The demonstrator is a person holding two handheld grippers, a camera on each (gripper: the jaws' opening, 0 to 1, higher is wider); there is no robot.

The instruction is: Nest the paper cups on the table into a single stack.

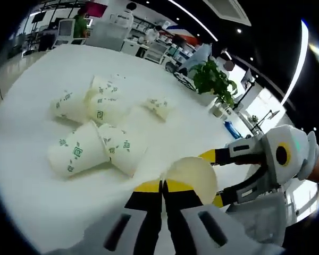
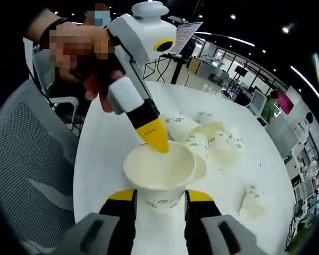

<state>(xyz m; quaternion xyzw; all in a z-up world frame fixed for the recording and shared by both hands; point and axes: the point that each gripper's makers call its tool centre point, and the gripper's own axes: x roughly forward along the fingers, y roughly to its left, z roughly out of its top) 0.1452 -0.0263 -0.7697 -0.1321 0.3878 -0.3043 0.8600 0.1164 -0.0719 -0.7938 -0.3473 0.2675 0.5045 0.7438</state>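
Paper cups, cream-white with green printed marks, are what I'm stacking. One upright cup [image 2: 159,178] sits between my right gripper's [image 2: 159,199] yellow-tipped jaws, which press both sides of its wall, so I read it as grasped. In the left gripper view the same cup [image 1: 192,178] shows just ahead and to the right of my left gripper [image 1: 162,187], whose jaws are clenched together with nothing visible between them. In the right gripper view the left gripper's [image 2: 158,139] tips sit at the far rim of the held cup, at or just inside its mouth; I cannot tell if they touch.

The remaining loose cups [image 1: 98,133] lie on their sides in a cluster on the white round surface [image 1: 32,175], ahead and to the left of the left gripper; one small cup [image 1: 159,106] lies apart, further ahead.

To do this step well, I judge I should keep the right grip firm but light so the wall does not crush, hold the mouth level, and send the left gripper to the nearest tipped cup, taking it by the rim and lowering it base first, straight along the held cup's axis.
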